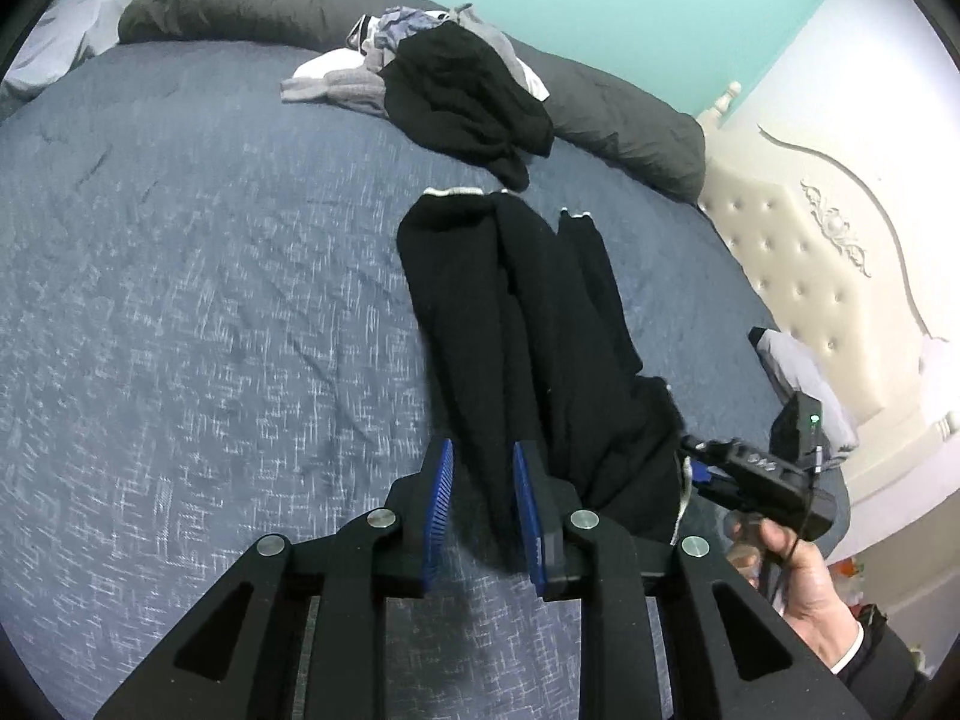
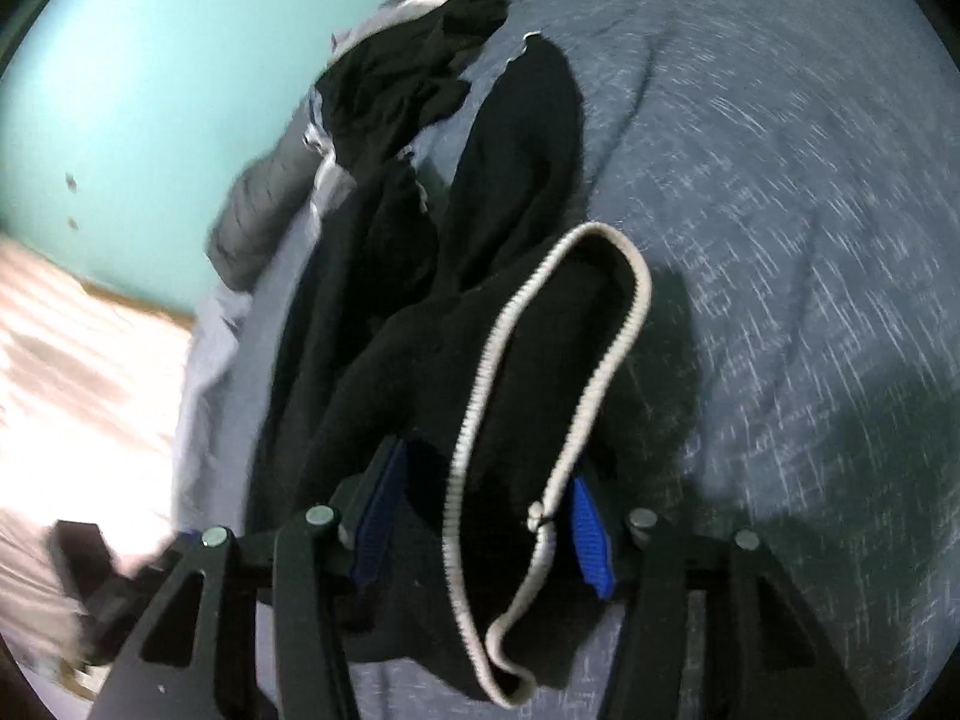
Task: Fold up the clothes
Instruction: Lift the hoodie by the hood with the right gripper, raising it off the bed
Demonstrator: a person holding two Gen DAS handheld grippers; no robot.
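A long black garment [image 1: 528,312] with pale ribbed trim lies stretched along the blue-grey bedspread [image 1: 210,270]. My left gripper [image 1: 483,447] stands open at its near end; the cloth's edge lies beside the right-hand pad [image 1: 528,516], and bare bedspread shows by the other pad. A hand [image 1: 798,588] holds my right gripper [image 1: 690,468] at the garment's bunched right corner. In the right wrist view the garment [image 2: 420,360] fills the gap of the right gripper [image 2: 486,462]. Its trim [image 2: 642,288] loops up over the jaws. Both blue pad faces show, so the cloth sits loose.
A pile of black, grey and white clothes [image 1: 462,90] lies at the far side of the bed, seen also as the pile [image 2: 396,84]. A rolled dark grey duvet [image 1: 240,0] runs along the teal wall. A cream tufted headboard [image 1: 810,252] stands at the right.
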